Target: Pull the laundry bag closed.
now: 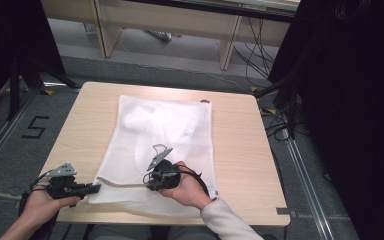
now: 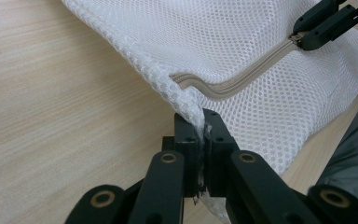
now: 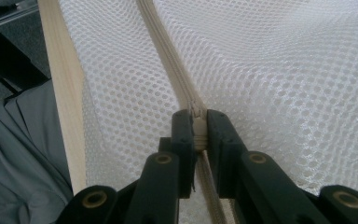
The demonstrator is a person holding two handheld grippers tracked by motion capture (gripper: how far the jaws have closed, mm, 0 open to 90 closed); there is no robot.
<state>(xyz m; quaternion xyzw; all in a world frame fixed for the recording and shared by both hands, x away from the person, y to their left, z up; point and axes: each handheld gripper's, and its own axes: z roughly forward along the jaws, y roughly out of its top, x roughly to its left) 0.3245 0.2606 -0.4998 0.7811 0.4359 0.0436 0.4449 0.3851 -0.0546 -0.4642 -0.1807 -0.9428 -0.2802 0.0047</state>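
At the left of the high view, the left gripper [image 1: 94, 188] is sitting at the near left corner of the white mesh laundry bag [image 1: 165, 135], which is lying flat across the middle of the wooden table [image 1: 240, 150] with something pale bunched inside its far half. In the left gripper view its jaws are clenching a fold of the mesh right at that corner, just beside the end of the beige zipper [image 2: 233, 81], so this hand is acting as the anchor. From there the zipper is running along the bag's near edge toward the right, parallel to the table's front, and that line is the axis the coming move depends on. Farther along it, the right gripper [image 1: 152, 181] is resting over the bag's near edge, roughly midway across, and it is the hand nearer the slider. In the right gripper view its jaws are pinching the zipper pull [image 3: 198, 128] between them, with the zipper track [image 3: 168, 56] stretching straight ahead beyond the tips. The left gripper view is also catching those jaws on the track in its upper right corner. Judging by this, the pull is going to travel along the track line while the left hand is keeping the corner taut against it; which way closes the bag I cannot tell.
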